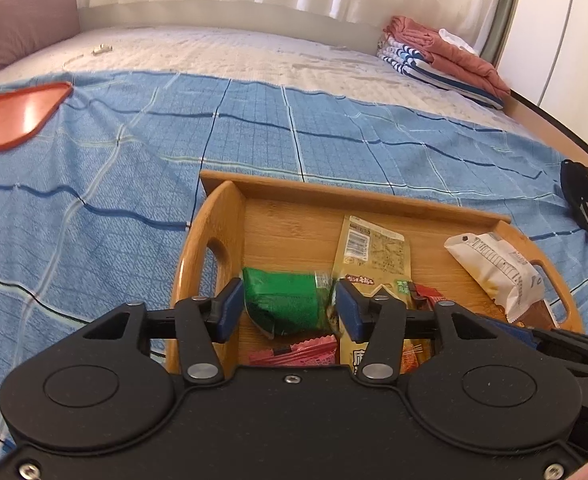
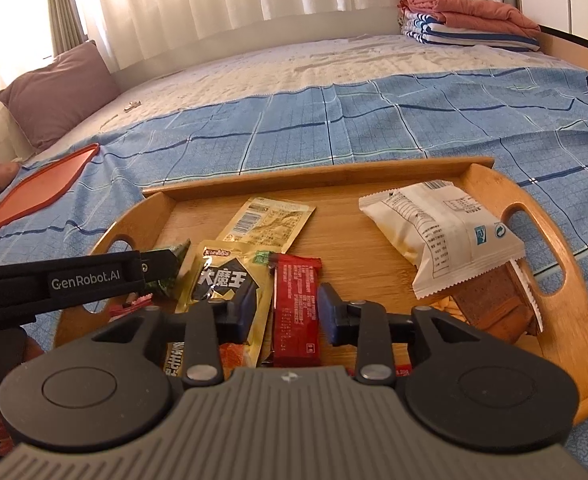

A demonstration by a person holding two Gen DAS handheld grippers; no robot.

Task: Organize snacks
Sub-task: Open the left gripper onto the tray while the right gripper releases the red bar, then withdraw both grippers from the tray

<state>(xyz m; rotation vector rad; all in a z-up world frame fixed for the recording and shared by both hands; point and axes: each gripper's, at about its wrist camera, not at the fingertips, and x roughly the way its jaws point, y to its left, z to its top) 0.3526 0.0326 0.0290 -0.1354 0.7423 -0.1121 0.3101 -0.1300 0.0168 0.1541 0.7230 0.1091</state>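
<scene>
Left tongs (image 1: 288, 312) gripping green packet (image 1: 286, 304) — right tongs (image 2: 284, 314) spread, level

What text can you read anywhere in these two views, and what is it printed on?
"GenRobot.AI": on the left gripper body, seen from the right wrist.
"大魔王": on the yellow-black packet.
Print on the red packet, white packet and tan packet: too small to read.
</scene>
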